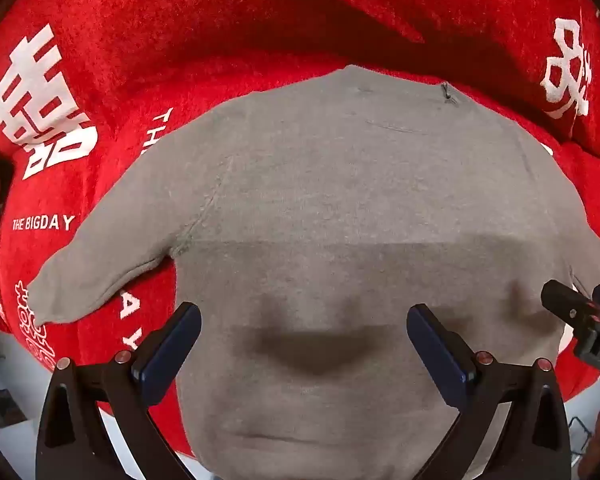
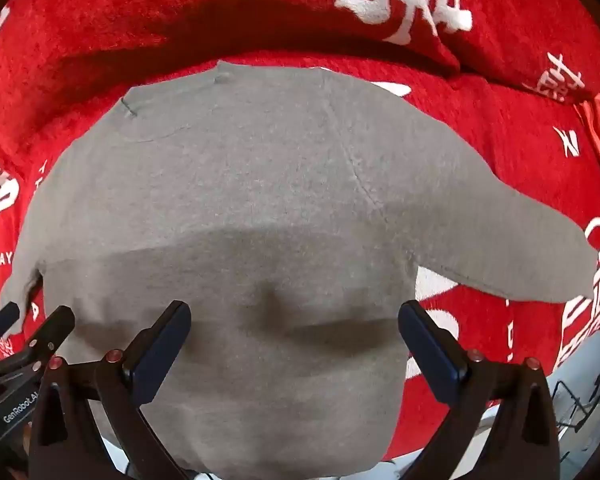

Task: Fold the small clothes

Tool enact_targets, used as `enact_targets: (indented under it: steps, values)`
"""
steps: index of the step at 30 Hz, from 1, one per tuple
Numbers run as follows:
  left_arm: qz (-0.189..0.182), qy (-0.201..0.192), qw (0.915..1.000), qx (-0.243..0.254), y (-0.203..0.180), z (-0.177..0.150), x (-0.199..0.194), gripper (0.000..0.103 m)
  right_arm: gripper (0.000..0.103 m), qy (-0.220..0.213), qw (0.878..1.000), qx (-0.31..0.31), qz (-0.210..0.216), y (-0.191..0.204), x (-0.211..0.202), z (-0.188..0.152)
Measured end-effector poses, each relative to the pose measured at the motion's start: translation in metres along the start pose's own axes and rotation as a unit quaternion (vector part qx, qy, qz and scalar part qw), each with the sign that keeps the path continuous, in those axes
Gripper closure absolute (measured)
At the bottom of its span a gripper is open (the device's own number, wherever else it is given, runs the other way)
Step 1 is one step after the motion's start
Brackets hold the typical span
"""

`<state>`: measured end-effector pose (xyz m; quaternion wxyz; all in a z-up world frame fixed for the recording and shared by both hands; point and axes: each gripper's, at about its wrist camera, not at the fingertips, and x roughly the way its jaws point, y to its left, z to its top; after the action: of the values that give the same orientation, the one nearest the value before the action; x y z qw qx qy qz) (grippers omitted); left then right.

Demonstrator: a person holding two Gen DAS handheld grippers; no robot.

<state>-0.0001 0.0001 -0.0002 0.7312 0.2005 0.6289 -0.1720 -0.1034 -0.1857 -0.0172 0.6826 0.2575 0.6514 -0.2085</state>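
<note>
**Grey sweater laid flat, both tongs wide above it**

Surface: a red plush cover (image 1: 148,40) with white printed characters and the words "THE BIGDAY" (image 1: 43,223). It spreads under the whole work area and rises in a fold along the far side. I cannot tell what lies beneath it. A pale floor shows at the near lower corners of both views.

Task item: one small grey sweater (image 1: 340,184), lying flat on the red cover, neck end away from me, hem nearest me and running out of view at the bottom. Left sleeve (image 1: 100,264) angles out and toward me, cuff resting on the cover. Right sleeve (image 2: 512,248) does the same on the other side. Fabric mostly smooth; a few shallow creases near the hem.

My left tongs (image 1: 304,336) hang over the lower body of the sweater, jaws spread wide, nothing between them. My right tongs (image 2: 294,332) sit just beside them over the same part of the garment, also spread wide and empty. Each is visible at the edge of the other's view. Their shadows fall on the grey cloth below.
</note>
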Motion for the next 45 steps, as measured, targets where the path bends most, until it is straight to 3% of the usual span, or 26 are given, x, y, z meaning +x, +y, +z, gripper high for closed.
enact_targets:
  steps: [4, 6, 14, 45]
  values:
    - [-0.027, 0.009, 0.9995, 0.015, 0.009, 0.000, -0.001, 0.000, 0.000, 0.022, 1.000, 0.004, 0.009, -0.004, 0.003, 0.003]
    - [-0.030, 0.018, 0.9993, 0.010, 0.015, 0.005, 0.001, 0.000, 0.000, 0.029, 0.999, -0.009, -0.021, 0.013, 0.001, 0.010]
    - [-0.002, 0.019, 0.9998, -0.011, 0.006, 0.005, 0.004, 0.000, 0.000, 0.031, 0.999, -0.017, -0.022, 0.026, 0.006, 0.009]
    - [-0.001, 0.037, 0.9991, -0.022, 0.013, 0.004, 0.010, 0.000, 0.000, 0.025, 0.999, -0.021, -0.037, 0.020, 0.006, 0.001]
